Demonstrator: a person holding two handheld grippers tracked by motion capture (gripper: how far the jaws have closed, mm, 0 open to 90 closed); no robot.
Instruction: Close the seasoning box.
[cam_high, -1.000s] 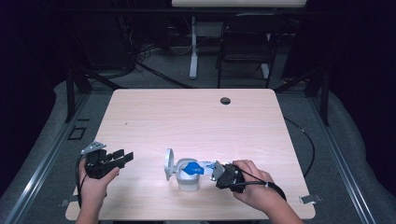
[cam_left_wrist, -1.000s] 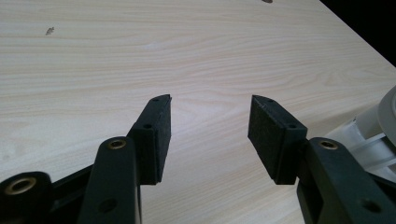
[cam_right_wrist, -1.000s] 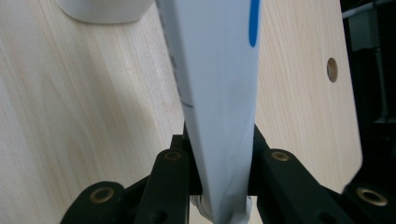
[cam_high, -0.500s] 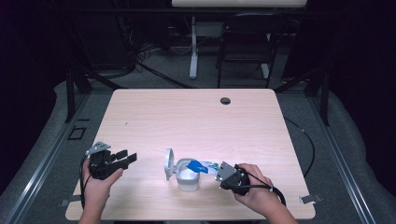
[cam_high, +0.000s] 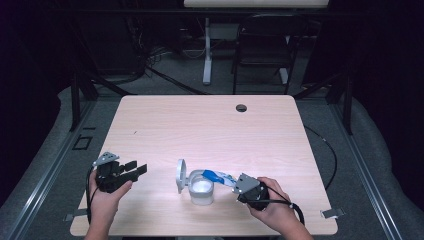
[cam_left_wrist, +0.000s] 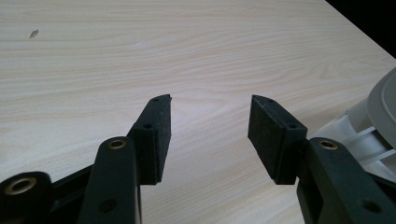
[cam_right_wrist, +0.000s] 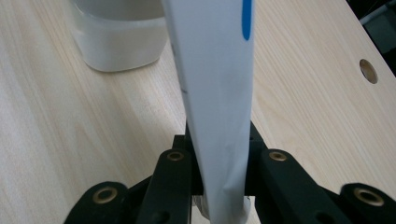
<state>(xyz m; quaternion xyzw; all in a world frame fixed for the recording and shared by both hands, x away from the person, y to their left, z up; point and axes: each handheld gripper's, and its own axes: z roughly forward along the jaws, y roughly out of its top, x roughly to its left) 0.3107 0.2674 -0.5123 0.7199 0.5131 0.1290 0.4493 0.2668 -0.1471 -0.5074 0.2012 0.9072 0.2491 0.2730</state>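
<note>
A white tub (cam_high: 202, 191) stands near the table's front edge, its round flip lid (cam_high: 180, 176) tipped up on its left side. My right gripper (cam_high: 239, 184) is shut on the flat end of a white tube with blue print (cam_high: 220, 177). The tube slants left, and its blue end lies over the tub's rim. In the right gripper view the tube (cam_right_wrist: 217, 93) runs up from between the jaws of that gripper (cam_right_wrist: 219, 140) toward the tub (cam_right_wrist: 116, 42). My left gripper (cam_high: 136, 168) is open and empty, well left of the tub. The left gripper (cam_left_wrist: 209, 126) frames bare wood, with the tub (cam_left_wrist: 362, 128) at the right edge.
The pale wooden table (cam_high: 210, 130) has a round cable hole (cam_high: 241, 108) near its far edge. Beyond it stand a dark chair (cam_high: 262, 50) and a white stand (cam_high: 207, 55) on the floor. A cable (cam_high: 327, 155) trails off the table's right side.
My right hand has shifted slightly with the tube, which stays over the tub. The left gripper has kept its place and stays open.
</note>
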